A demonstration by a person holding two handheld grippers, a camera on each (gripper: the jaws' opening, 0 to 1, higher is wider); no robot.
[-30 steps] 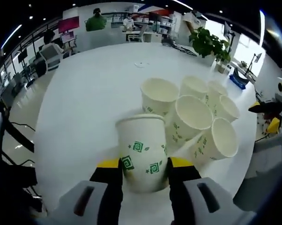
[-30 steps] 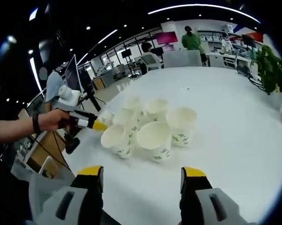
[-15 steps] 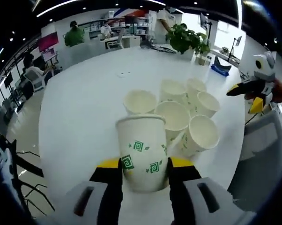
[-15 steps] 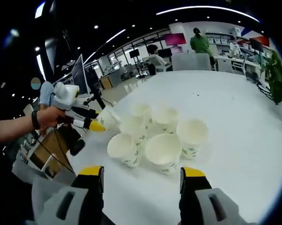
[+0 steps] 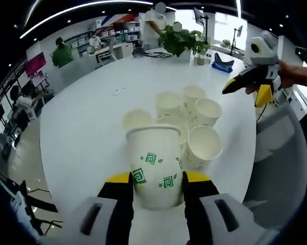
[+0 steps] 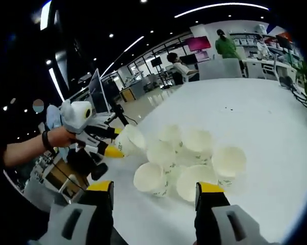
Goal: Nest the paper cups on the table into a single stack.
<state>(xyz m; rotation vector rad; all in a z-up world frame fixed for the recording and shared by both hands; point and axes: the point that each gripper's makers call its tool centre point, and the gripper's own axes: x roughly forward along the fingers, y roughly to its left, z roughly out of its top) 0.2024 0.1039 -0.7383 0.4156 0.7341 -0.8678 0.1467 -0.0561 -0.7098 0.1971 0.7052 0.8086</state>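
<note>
My left tool (image 5: 157, 179) is clamped on one paper cup (image 5: 154, 164), a jaw on each side of its lower wall. The cup stands upright between them, mouth up, green swirl marks facing my camera. I hold it above the white desk (image 5: 87, 127), on the near side of the cluster (image 5: 186, 122) of loose cups.

That cluster is my landmark. In the left gripper view it lies just beyond the held cup: about five white cups with the same green print, packed so their rims touch or nearly touch, mouths tipped toward me. One cup (image 5: 137, 120) sits at the cluster's left edge, another (image 5: 203, 147) at its near right, leaning.

My right tool (image 6: 154, 190) has its jaws apart with nothing between them. It hangs over the desk edge on the near side of the cluster (image 6: 186, 158), which in the right gripper view lies ahead of the jaws. My left tool shows there too, left of the cluster, in my hand (image 6: 61, 138), with the held cup at its yellow tips, tilted toward the cluster.

In the left gripper view my right tool shows to the right of the cluster, past the desk edge. A potted plant (image 5: 181, 40) stands beyond the cluster at the desk's far side.
</note>
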